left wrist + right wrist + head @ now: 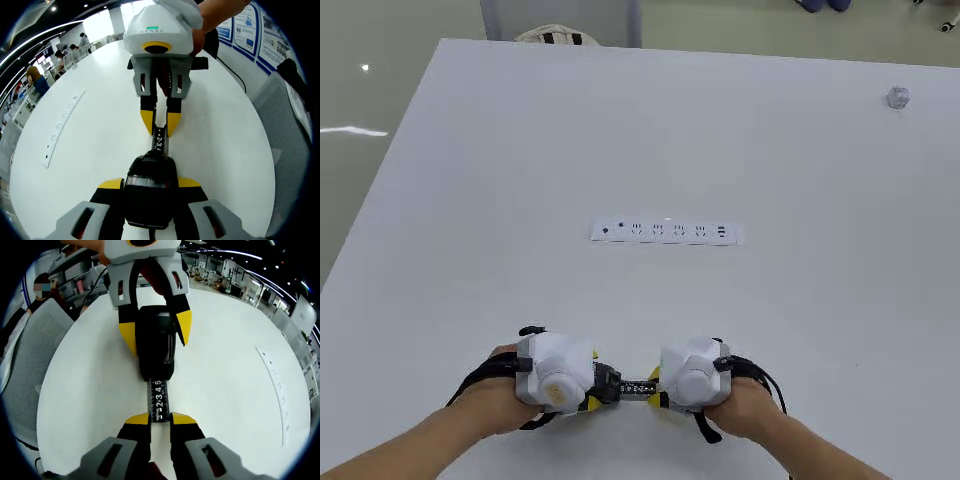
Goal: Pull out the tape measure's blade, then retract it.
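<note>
Judging by the short run of blade (158, 397) showing, the pull-out looks barely begun. The left gripper (150, 184) is clamped on the black tape measure case (156, 347), low over the near edge of the white table (520, 150), and the right gripper (160, 419) is pinching the blade's tip just beside it. The next move, I judge, calls for the right gripper to draw straight away along the blade's line while the left steadies the case, with the pinch kept firm against the spring.

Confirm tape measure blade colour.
Narrow tape blade: black with white numerals, clearest in the right gripper view.
</note>
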A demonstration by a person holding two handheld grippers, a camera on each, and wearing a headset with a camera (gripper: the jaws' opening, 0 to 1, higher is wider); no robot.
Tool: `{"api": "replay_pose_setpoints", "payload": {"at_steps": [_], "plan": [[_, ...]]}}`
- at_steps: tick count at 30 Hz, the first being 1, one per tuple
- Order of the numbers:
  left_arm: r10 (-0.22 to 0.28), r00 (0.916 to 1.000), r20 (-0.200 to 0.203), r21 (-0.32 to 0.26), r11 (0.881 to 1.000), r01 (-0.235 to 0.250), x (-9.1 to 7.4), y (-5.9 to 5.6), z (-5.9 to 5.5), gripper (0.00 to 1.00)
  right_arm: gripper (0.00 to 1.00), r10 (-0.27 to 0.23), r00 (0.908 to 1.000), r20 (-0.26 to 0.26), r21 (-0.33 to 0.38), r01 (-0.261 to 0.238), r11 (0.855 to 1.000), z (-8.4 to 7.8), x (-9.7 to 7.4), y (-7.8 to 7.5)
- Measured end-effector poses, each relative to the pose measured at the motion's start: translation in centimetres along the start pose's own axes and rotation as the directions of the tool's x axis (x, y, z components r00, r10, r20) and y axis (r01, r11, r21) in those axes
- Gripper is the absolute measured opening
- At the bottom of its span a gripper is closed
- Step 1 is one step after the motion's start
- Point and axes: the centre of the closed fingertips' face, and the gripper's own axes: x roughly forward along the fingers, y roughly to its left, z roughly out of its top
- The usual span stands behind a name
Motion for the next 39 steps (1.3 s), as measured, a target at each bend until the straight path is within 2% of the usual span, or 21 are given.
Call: {"api": "replay_pose_setpoints", "payload": {"at_steps": [29,39], "plan": [[-0.003,0.9999,-0.012,0.004,1.0,0.003,0.1,0.0,0.0,0.34,0.12,-0.003,0.9998,-0.02,-0.001,0.003,1.0,-2.3,-1.6,0.0],[-0.008,0.9998,-0.017,0.005,1.0,0.008,0.1,0.0,-0.1,0.34,0.12,-0.005,0.9996,-0.028,0.004,0.006,1.0,-3.9,-2.6,0.0]]}}
